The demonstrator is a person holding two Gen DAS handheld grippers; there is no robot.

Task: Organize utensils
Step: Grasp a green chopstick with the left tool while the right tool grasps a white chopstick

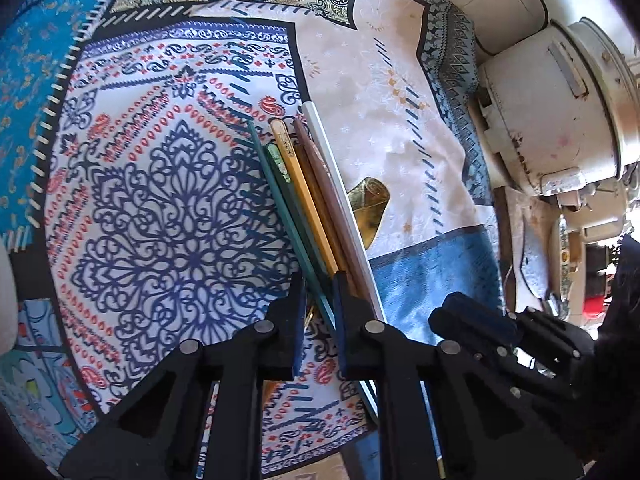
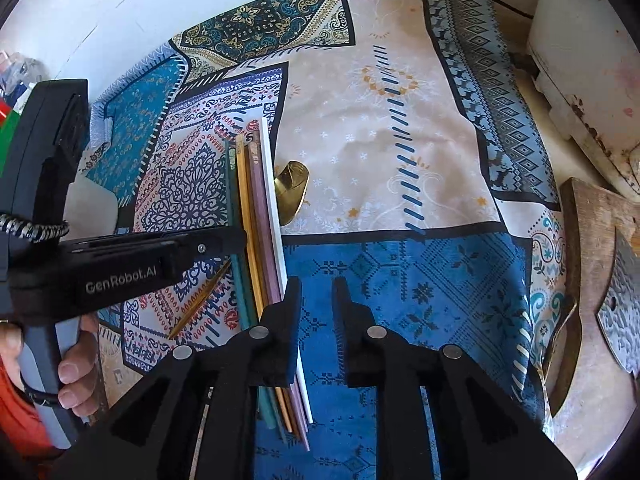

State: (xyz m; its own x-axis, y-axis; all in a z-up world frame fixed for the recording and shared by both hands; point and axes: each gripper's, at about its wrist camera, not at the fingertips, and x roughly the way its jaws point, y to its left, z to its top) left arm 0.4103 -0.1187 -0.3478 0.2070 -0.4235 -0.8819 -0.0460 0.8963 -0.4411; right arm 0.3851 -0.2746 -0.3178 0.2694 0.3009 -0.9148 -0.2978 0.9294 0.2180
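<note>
Sunlit patchwork-patterned tablecloth (image 2: 400, 152) against a white wall (image 2: 120, 8), worn wooden board (image 2: 588, 240) alongside.

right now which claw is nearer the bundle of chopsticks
Left. The left claw is down on the chopsticks, its fingers straddling the green ones. The right claw hangs just beside the bundle, over blue cloth, gripping nothing.

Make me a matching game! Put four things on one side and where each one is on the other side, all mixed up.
Things:
1. left gripper
2. right gripper
3. gold utensil
4. cleaver

Places:
A. on the wooden board
B. jaws above the blue cloth, nothing between them
C. jaws around the chopsticks
D. beside the white chopstick

Pairs: 1-C, 2-B, 3-D, 4-A
</note>
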